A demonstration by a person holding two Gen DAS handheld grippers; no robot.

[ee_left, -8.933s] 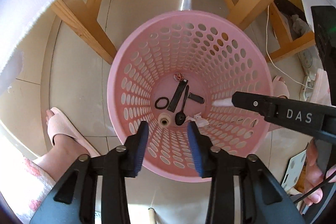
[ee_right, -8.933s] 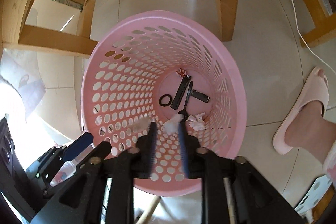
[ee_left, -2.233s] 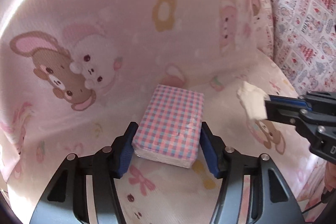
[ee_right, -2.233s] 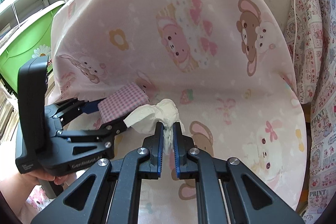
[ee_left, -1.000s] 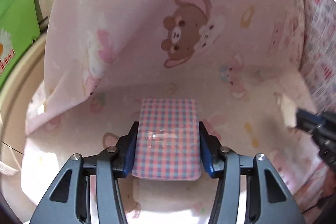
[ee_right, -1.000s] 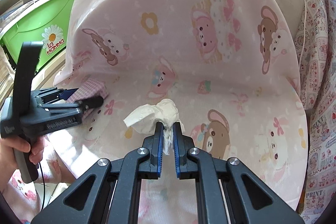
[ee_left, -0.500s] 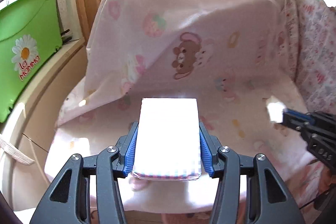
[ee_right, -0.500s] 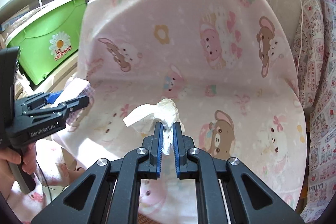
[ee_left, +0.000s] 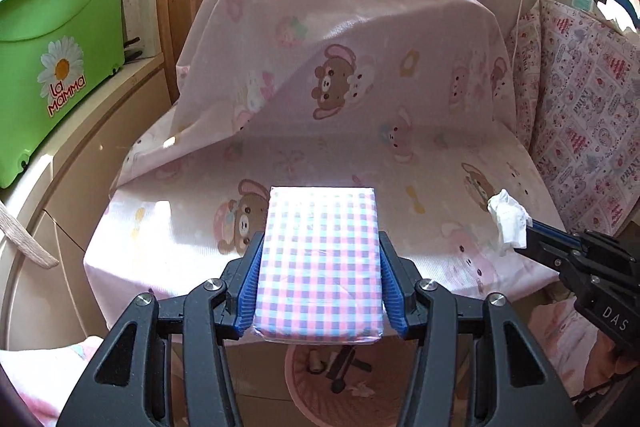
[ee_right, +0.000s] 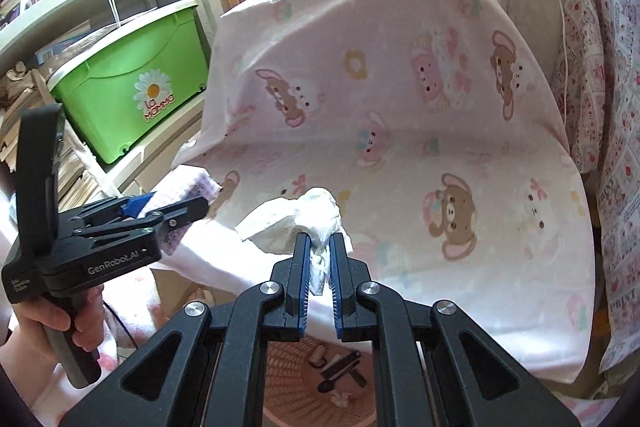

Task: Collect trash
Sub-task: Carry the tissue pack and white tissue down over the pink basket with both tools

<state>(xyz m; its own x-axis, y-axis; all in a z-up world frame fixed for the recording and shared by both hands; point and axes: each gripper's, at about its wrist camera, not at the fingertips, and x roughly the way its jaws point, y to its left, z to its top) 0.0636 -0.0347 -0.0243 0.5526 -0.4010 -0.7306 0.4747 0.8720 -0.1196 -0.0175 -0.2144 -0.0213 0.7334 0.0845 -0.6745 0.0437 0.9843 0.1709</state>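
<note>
My left gripper [ee_left: 320, 251] is shut on a pink-and-blue checked tissue pack [ee_left: 320, 263] and holds it in the air in front of the chair seat. It also shows at the left of the right wrist view [ee_right: 176, 211]. My right gripper [ee_right: 319, 255] is shut on a crumpled white tissue [ee_right: 308, 215], held above the seat's front edge; the tissue also shows in the left wrist view [ee_left: 508, 221]. The pink perforated basket [ee_left: 332, 407] sits on the floor below both grippers, with small dark items and paper inside; it also shows in the right wrist view [ee_right: 288, 399].
A chair draped in pink bear-print cloth [ee_left: 360, 99] fills the middle. A green lidded storage box [ee_left: 48, 75] stands on a shelf at the left. Patterned cushions [ee_left: 588, 99] lie at the right. A cord [ee_right: 560, 7] hangs at the right.
Both grippers have drawn back from the chair seat with their loads still held. The pink basket has come into view below them.
</note>
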